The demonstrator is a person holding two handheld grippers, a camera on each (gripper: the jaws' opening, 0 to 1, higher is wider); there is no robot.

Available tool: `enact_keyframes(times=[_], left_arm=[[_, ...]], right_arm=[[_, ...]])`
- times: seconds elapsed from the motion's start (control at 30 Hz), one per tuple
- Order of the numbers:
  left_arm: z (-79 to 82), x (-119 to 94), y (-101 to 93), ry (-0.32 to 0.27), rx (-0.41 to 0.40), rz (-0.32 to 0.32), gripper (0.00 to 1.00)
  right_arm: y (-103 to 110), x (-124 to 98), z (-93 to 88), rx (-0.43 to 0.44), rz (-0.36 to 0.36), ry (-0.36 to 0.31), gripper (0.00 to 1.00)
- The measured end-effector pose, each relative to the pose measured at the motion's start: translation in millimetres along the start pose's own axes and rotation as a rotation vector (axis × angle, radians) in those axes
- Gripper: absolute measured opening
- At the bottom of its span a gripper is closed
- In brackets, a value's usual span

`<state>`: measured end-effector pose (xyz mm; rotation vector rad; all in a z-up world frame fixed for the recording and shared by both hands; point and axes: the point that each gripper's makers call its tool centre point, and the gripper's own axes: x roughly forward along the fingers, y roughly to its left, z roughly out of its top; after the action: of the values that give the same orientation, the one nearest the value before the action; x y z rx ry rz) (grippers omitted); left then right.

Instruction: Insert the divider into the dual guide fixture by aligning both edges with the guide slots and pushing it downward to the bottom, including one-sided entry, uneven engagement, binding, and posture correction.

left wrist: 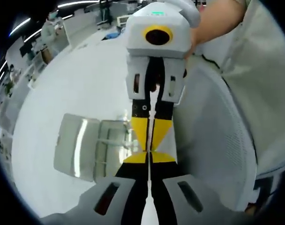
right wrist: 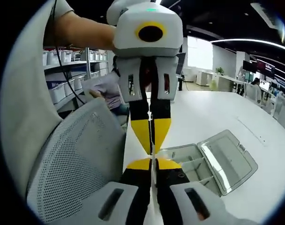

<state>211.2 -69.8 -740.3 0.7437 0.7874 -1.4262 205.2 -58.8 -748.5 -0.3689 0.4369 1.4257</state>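
Both grippers pinch the thin clear divider tip-to-tip above the clear box; likely stiff, slick, so grip edges squarely.

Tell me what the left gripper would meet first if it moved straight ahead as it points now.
The right gripper: its yellow tips face the left gripper tip to tip, seemingly almost touching, though depth is unclear.

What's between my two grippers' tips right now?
Nothing: left gripper and right gripper meet tip to tip in both views, above the clear fixture.
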Motion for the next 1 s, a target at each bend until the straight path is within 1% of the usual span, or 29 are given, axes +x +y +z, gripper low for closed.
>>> enact_keyframes(times=[0.1, 0.2, 0.27, 0.43, 0.77, 0.87, 1.0], left_arm=[[-2.7, -2.0, 1.4, 0.027, -0.032, -0.013, 0.0], [-2.3, -3.3, 1.8, 0.042, -0.026, -0.022, 0.0], [-2.4, -3.7, 0.7, 0.051, -0.022, -0.033, 0.0], [-0.6, -4.9, 0.7, 0.042, -0.036, -0.04, 0.0], [-3.1, -5.2, -2.4, 0.056, -0.038, -0.049, 0.0], [-2.6, -5.4, -3.0, 0.051, -0.04, -0.049, 0.0], [-3.2, -4.2, -2.5, 0.052, -0.042, -0.053, 0.0]], right_arm=[[-1.4, 0.2, -1.0, 0.004, -0.007, 0.002, 0.0], [-0.2, 0.7, 0.2, -0.006, 0.003, -0.008, 0.0], [1.0, 1.1, 0.7, 0.024, 0.014, -0.017, 0.0], [0.3, -1.3, 1.0, 0.074, 0.023, -0.055, 0.0], [5.1, 3.2, 1.6, 0.099, 0.042, -0.064, 0.0], [5.5, 3.2, 1.2, 0.1, 0.045, -0.066, 0.0], [3.5, 3.4, 0.5, 0.095, 0.03, -0.053, 0.0]])
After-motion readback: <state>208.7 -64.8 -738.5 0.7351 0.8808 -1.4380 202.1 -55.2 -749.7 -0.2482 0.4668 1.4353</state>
